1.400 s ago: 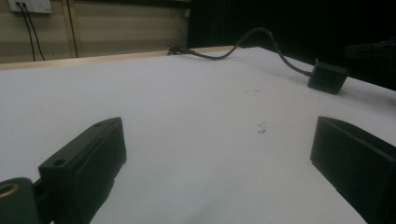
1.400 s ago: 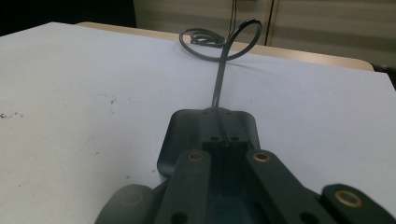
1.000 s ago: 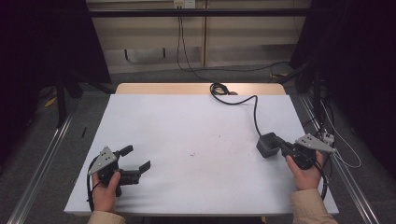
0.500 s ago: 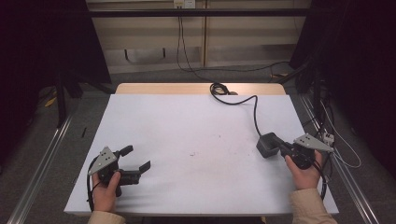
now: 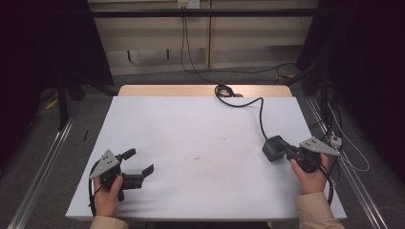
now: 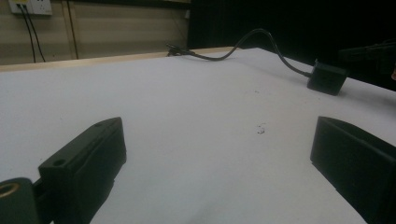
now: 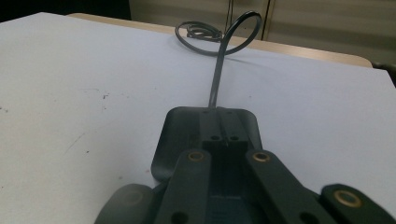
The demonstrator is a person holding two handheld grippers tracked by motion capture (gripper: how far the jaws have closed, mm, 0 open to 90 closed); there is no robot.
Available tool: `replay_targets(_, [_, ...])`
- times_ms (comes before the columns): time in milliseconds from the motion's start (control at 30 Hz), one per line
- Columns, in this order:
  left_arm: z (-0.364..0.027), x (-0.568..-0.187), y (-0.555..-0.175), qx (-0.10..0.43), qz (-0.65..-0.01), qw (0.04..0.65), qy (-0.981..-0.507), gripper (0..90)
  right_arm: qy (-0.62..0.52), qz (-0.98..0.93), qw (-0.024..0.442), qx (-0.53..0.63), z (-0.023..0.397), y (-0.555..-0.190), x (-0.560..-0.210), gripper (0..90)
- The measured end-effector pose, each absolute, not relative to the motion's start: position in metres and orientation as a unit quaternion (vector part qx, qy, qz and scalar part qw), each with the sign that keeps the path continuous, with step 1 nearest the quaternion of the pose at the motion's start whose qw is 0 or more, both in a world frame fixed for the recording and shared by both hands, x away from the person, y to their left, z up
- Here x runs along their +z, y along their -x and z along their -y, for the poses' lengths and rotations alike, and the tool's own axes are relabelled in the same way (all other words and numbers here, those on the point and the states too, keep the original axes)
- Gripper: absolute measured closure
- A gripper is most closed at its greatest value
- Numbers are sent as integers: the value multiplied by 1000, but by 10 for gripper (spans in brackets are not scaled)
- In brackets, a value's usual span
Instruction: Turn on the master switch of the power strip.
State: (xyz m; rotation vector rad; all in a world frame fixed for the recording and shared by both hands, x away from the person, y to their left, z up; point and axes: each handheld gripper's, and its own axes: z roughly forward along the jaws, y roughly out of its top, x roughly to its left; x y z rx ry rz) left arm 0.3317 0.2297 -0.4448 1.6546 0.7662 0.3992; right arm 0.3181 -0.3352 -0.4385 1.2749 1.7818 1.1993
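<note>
Your right gripper (image 5: 289,153) rests on the white table (image 5: 200,129) with its jaws closed together, their tips lying over the black power adapter (image 5: 274,147) directly in front (whether they pinch it is unclear). The adapter's cable (image 5: 260,112) runs away ahead. Your left gripper (image 5: 139,162) holds its jaws wide apart, nothing between them.

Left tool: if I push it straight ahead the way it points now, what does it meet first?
Probably nothing close: the left tool stands open, facing bare white table. Farther along, slightly to one side, lies the black adapter block by the right tool; depth is hard to judge.
</note>
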Motion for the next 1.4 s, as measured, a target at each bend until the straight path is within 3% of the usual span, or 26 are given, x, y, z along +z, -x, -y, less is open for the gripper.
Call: replay_targets(1400, [-229, -446, -331, 172, -330, 594, -713, 32, -492, -668, 312, 462, 335, -317, -441, 900])
